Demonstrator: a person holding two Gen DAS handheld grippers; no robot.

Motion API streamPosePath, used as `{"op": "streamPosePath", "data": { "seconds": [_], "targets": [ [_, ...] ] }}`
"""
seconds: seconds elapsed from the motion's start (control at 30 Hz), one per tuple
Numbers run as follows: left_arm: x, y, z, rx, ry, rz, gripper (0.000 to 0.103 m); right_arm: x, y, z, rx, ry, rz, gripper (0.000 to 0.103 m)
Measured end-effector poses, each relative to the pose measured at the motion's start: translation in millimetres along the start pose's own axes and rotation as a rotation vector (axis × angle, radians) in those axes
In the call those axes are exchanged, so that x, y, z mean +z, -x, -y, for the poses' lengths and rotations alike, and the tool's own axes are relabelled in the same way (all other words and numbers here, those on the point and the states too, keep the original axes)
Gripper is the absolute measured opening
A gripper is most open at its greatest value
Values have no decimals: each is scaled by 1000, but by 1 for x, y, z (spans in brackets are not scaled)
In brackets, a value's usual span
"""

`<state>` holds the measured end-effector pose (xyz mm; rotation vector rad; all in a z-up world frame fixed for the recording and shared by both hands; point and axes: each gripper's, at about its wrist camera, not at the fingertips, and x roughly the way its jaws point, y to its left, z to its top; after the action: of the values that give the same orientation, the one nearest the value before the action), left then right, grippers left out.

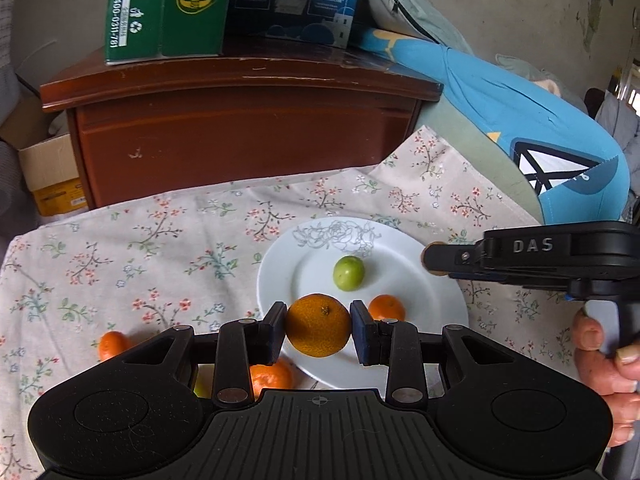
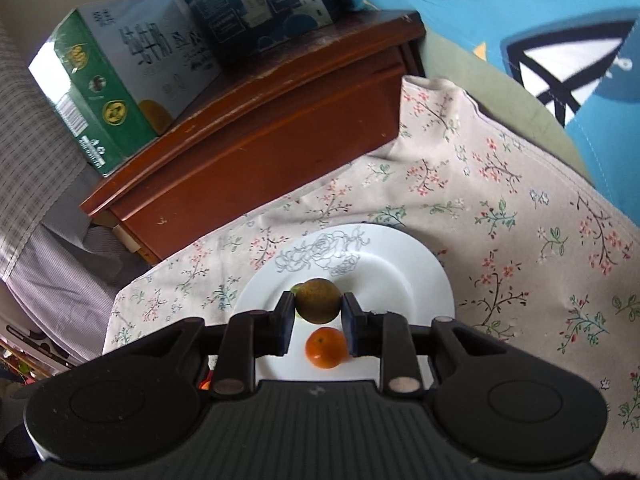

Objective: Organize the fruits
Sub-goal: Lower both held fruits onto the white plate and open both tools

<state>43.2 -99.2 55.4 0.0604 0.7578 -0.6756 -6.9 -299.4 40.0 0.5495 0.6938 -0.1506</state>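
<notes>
My left gripper (image 1: 319, 326) is shut on a large orange (image 1: 318, 325), held over the near rim of a white plate (image 1: 420, 280). A green fruit (image 1: 349, 273) and a small orange (image 1: 386, 308) lie on that plate. Two more oranges (image 1: 114, 344) (image 1: 272, 376) rest on the floral cloth to the left of the plate. My right gripper (image 2: 318, 308) is shut on a dark green-brown fruit (image 2: 318, 300) above the plate (image 2: 420, 272), with the small orange (image 2: 326, 347) below it. The left wrist view shows the right gripper (image 1: 434, 259) side-on over the plate's right rim.
Behind the floral cloth (image 1: 160, 248) stands a brown wooden cabinet (image 1: 240, 128) carrying a green box (image 1: 160, 12) and a blue box (image 1: 296, 0). A blue cushion (image 1: 520, 120) lies at the back right. A cardboard box (image 1: 48, 176) sits at the left. A hand (image 1: 600, 352) holds the right gripper's handle.
</notes>
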Motion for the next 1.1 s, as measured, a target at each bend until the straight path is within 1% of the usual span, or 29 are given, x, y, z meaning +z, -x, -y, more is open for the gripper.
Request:
{"op": "streamPosePath", "data": {
  "seconds": [0.13,0.3,0.43,0.57,0.63,0.8,0.83,0.87,0.9,0.93,1.1],
  "targets": [
    [2,-12,3,-15,3,-4,32,5,-8,6,-16,-4,-4,25],
    [1,-30,6,-19,4,-26,32,6,-24,10,-23,-5,-35,25],
    [1,-43,8,-21,14,-42,32,3,-34,14,-32,-32,-66,25],
    [1,-52,11,-33,22,-54,32,2,-39,15,-37,-41,-78,26],
    [1,-54,12,-36,21,-54,33,2,-41,16,-35,-44,-77,28],
    [6,-49,16,-35,10,-31,35,6,-36,15,-32,-52,-51,29],
    [8,-46,16,-30,10,-26,40,7,-34,15,-30,-53,-46,29],
    [10,-43,16,-26,9,-18,44,8,-33,14,-28,-53,-41,29],
    [12,-38,15,-18,8,-6,49,8,-32,14,-26,-50,-36,29],
    [14,-34,15,-9,6,2,53,9,-30,12,-25,-44,-33,29],
    [23,-13,8,24,12,9,57,3,-19,2,-6,-2,-35,29]
  ]
}}
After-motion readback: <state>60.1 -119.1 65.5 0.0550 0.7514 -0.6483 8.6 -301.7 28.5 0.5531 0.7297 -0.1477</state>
